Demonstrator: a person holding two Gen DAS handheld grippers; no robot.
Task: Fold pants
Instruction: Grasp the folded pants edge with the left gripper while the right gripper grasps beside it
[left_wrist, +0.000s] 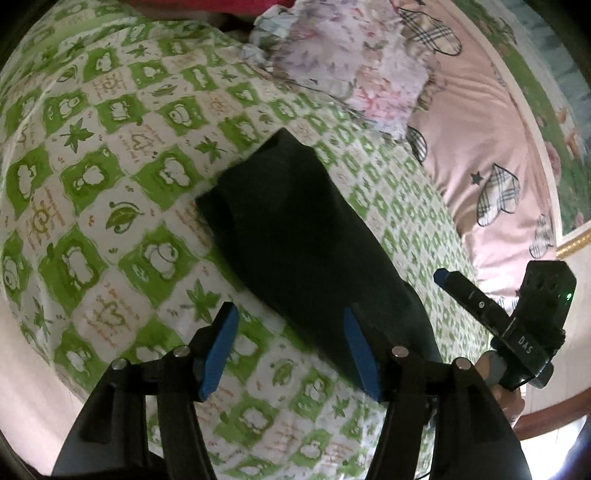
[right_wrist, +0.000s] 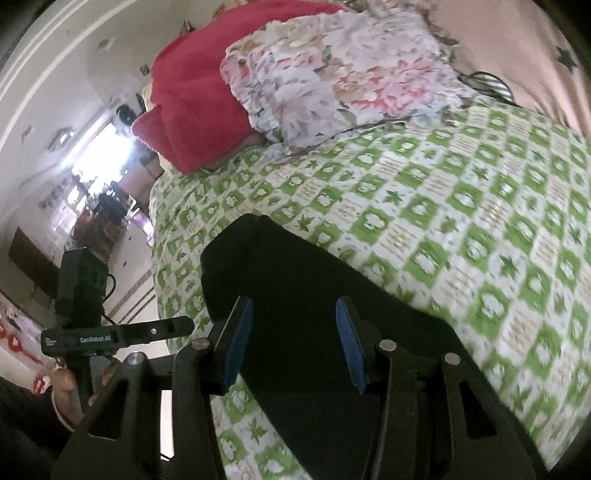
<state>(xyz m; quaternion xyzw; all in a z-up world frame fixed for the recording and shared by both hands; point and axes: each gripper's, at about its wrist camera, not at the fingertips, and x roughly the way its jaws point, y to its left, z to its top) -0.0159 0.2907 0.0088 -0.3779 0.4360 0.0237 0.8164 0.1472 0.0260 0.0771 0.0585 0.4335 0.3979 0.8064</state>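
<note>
Dark pants (left_wrist: 295, 236) lie flat on a bed with a green-and-white patterned sheet (left_wrist: 110, 177). My left gripper (left_wrist: 290, 317) is open and empty above the sheet, its right finger over the pants' near left edge. My right gripper (right_wrist: 293, 306) is open and empty, hovering over the near part of the pants (right_wrist: 295, 273). The right gripper also shows in the left wrist view (left_wrist: 491, 314) at the pants' right side, and the left gripper shows in the right wrist view (right_wrist: 122, 332) at the left.
A floral quilt (right_wrist: 340, 70) and a red blanket (right_wrist: 192, 99) are piled at the far end of the bed. A pink cover with plaid hearts (left_wrist: 487, 155) lies to the right. The bed's left edge (right_wrist: 159, 258) drops to the floor.
</note>
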